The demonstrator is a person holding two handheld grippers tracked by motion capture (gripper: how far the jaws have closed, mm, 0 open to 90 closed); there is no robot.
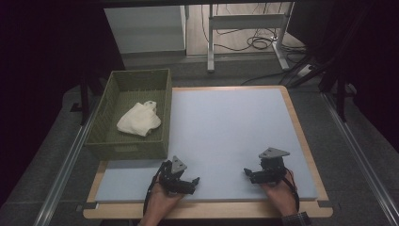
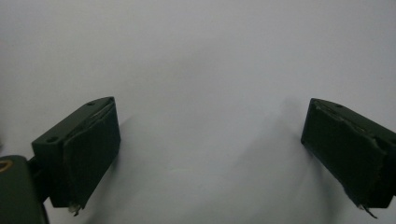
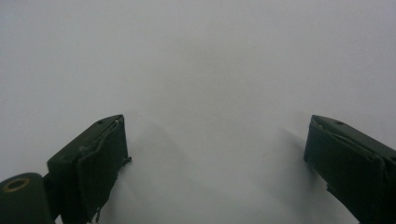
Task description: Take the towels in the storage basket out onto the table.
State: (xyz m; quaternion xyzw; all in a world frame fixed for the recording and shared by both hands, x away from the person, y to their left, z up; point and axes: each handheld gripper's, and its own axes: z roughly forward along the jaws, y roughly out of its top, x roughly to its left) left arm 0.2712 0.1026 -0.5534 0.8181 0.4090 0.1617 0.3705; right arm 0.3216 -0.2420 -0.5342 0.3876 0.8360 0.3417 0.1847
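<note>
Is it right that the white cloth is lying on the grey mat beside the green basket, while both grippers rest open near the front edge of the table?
Not quite. The white cloth lies inside the green basket, not on the grey mat; the high view shows it. The rest holds: the left gripper and right gripper rest near the front edge, jaws open.

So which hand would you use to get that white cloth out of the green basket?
Probably the left. The left gripper sits just below the basket holding the cloth; the right gripper is across the mat. Both jaws are open, empty.
</note>
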